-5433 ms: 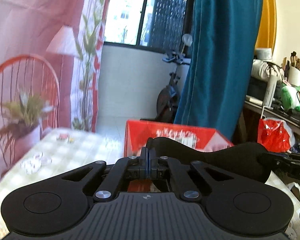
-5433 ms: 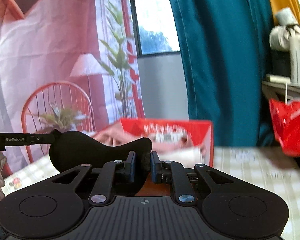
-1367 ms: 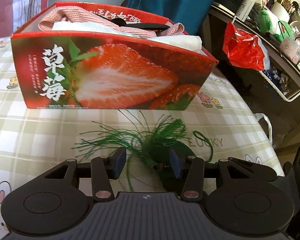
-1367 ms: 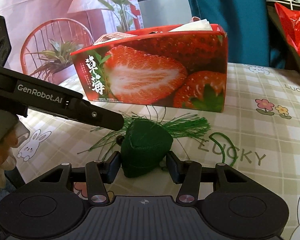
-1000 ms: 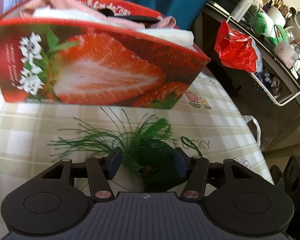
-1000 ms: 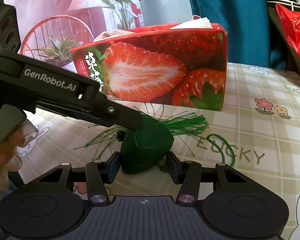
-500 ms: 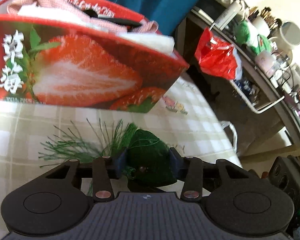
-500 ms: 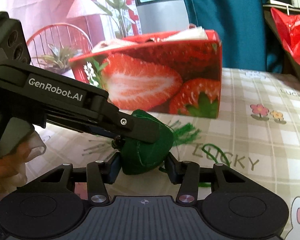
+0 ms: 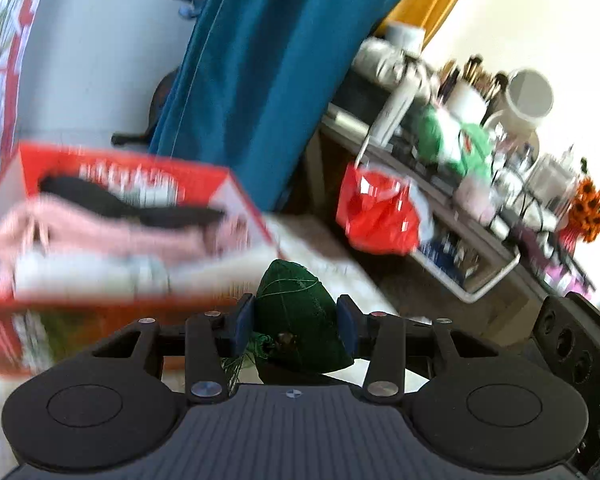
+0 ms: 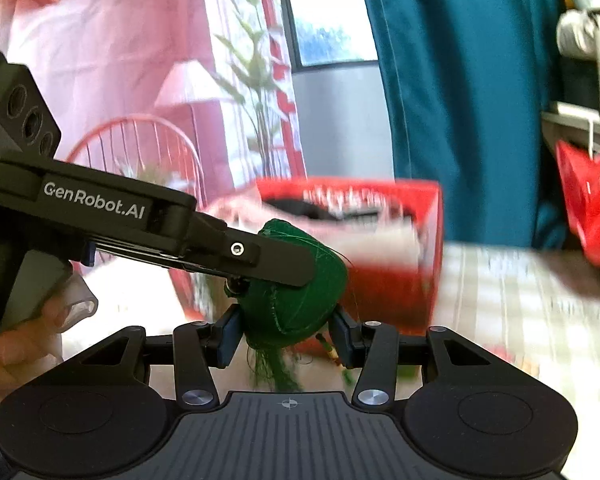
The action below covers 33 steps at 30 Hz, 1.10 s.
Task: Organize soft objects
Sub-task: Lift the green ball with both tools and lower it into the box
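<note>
The green stuffed pouch (image 9: 300, 312), at lower centre, looks light and squashy, best held by its plump body, where both grippers' jaws pinch it

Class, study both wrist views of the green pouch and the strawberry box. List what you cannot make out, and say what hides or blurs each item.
- Strawberry box front print: left wrist view, motion blur.
- Box contents beneath the pink cloth: covered, blurred.
- Green pouch upper left: right wrist view, hidden by the left tool.
- Pouch tassel: cut off by the right tool body.
- Shelf clutter: too small, blurred.
</note>
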{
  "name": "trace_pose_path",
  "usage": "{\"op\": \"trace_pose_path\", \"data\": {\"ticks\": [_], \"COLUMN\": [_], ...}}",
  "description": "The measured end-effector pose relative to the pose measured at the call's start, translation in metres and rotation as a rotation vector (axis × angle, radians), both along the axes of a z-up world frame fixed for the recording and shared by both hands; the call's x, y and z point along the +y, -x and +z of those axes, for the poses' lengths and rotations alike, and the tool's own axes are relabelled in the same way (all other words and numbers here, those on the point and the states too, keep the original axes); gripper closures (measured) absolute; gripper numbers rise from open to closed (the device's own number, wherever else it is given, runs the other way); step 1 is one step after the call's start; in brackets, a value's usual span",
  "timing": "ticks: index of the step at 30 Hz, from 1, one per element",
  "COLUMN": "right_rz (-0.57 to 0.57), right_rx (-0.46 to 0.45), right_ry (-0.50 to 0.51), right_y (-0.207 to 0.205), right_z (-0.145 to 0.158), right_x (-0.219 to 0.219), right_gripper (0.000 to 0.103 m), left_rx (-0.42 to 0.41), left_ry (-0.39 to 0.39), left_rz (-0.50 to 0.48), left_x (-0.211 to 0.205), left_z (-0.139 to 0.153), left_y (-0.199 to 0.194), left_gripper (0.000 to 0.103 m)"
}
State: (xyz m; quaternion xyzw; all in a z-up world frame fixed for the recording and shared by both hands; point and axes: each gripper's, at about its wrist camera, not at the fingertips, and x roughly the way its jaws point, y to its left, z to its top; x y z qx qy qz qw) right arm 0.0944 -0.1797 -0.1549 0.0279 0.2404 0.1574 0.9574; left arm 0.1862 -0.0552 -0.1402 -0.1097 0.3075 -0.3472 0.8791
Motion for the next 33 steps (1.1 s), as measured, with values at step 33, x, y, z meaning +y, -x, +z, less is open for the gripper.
{"op": "trace_pose_path", "data": {"ticks": [33], "right_rz": [-0.074], "right_rx": [-0.030], "right_ry": [0.055], "right_y": [-0.191], "right_z": [0.008], "right_x": [-0.025], "right_gripper": [0.056], "left_rx": [-0.001], "left_ry": [-0.087], "left_rz": [0.080], "left_x": [-0.010], "left_z": [-0.006], "left_y": [-0.164], "left_gripper": [0.049]}}
